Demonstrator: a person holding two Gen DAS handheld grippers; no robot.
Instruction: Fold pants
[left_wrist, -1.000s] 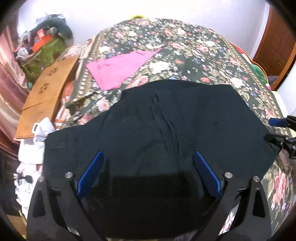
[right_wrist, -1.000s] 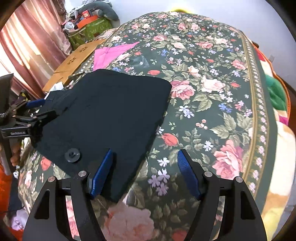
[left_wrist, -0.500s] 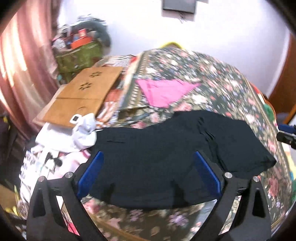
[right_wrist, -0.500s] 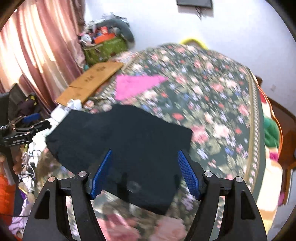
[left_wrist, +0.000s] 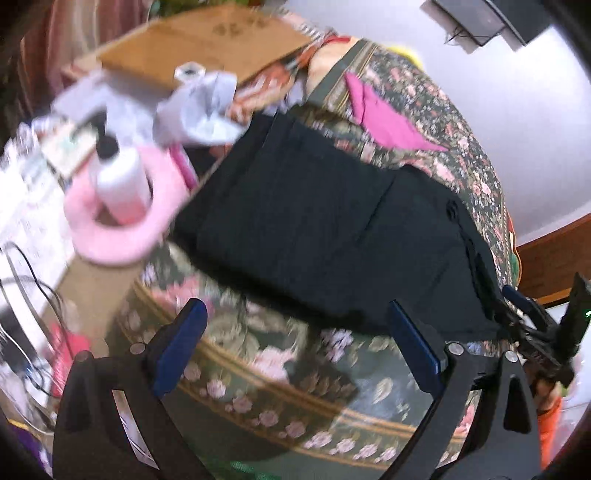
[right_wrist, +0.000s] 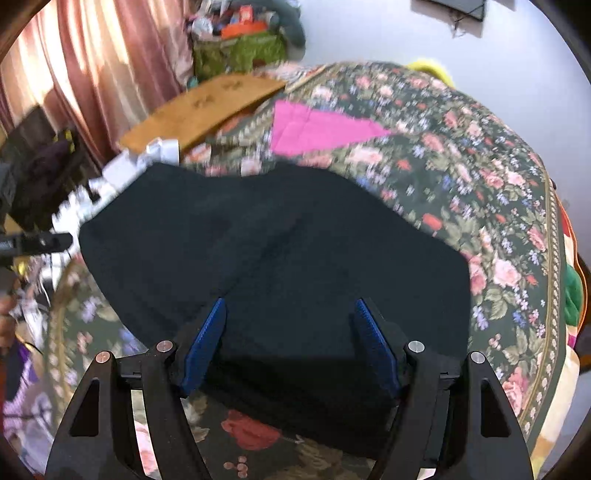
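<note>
Left gripper (left_wrist: 295, 339): jaws wide apart, empty, above the floral bed (left_wrist: 258, 373) edge | right gripper (right_wrist: 291, 339): jaws apart, over cloth | black pants (right_wrist: 277, 251): spread on bed, ahead of both | pink cloth (right_wrist: 314, 129): beyond pants.

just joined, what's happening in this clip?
A person with a gripper in each hand is folding black pants on a floral bedspread. Both the left gripper and the right gripper are open and hold nothing. The pants lie in a folded block near the bed's edge, with a pink cloth beyond them.
</note>
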